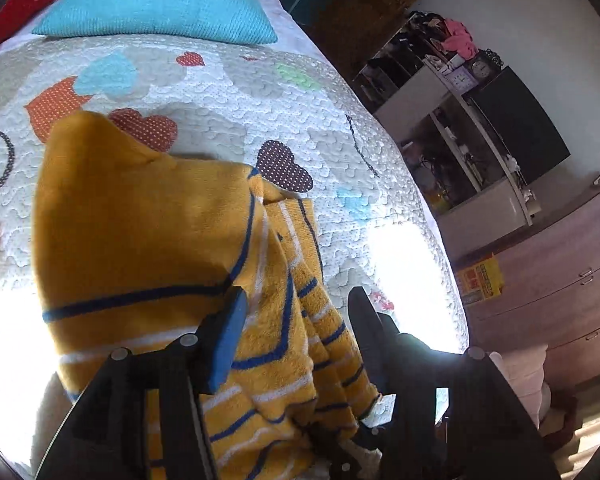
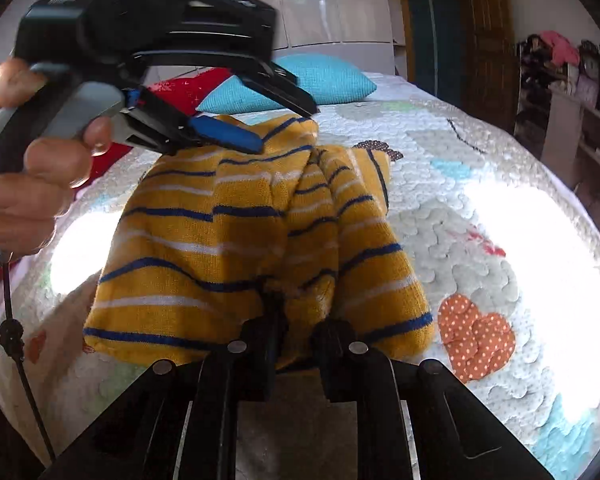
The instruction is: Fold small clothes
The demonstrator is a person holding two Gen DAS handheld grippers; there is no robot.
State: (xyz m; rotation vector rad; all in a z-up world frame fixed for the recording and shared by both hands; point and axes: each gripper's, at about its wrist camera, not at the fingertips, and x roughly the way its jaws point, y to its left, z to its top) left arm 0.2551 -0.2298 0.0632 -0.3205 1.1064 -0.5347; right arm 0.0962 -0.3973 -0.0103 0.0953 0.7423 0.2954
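Observation:
A small mustard-yellow garment [image 1: 148, 232] with blue and white stripes lies bunched on the quilted bedspread [image 1: 228, 112]. In the left wrist view my left gripper [image 1: 296, 304] has its fingers wide apart over the garment, with cloth lying between them. In the right wrist view the same garment [image 2: 236, 232] hangs in folds from my right gripper [image 2: 296, 320], whose fingers are shut on its near edge. The left gripper [image 2: 284, 128] shows above the garment's far edge, its blue-padded finger [image 2: 228, 132] touching the cloth, held by a hand [image 2: 36, 176].
A turquoise pillow [image 1: 160, 4] and a red cushion [image 2: 180, 88] lie at the head of the bed. A shelf unit with a black screen [image 1: 516, 124] and a drawer chest [image 1: 552, 264] stand right of the bed. Bright sun patches fall on the bedspread.

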